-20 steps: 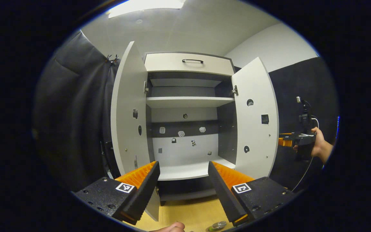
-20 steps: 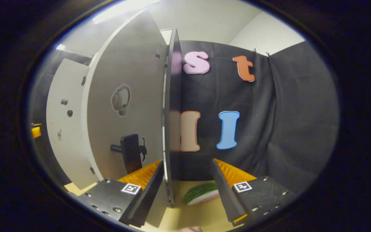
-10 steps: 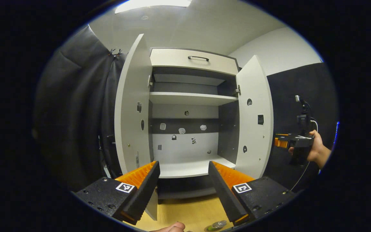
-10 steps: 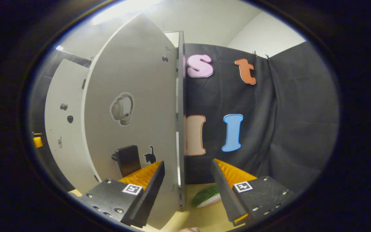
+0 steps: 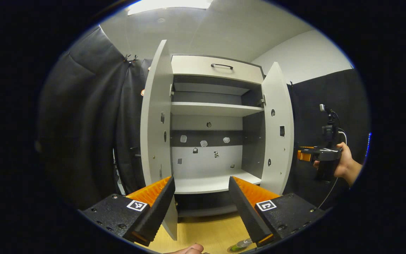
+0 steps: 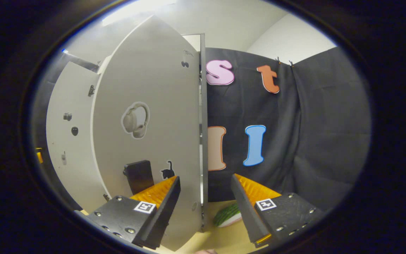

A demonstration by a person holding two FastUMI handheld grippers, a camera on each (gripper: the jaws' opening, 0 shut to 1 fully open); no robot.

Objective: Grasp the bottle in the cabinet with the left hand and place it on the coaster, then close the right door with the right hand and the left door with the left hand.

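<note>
Cabinet [image 5: 206,106] of smooth pale board stands open on the wooden counter [image 5: 206,234], both flat doors swung out, shelves bare. Left tongs [image 5: 200,197], ridged wedges, gape apart before it. Bottle [image 5: 242,244] stands on its round coaster [image 5: 232,250] at the near edge. Right tongs [image 6: 204,197] spread apart, straddling the right door's [image 6: 153,134] thin edge.

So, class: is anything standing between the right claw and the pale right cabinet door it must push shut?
Nothing visible. The open right claw straddles the free edge of the pale grey right cabinet door. The green striped object lies on the wooden tabletop, clear of the door's closing path.
</note>
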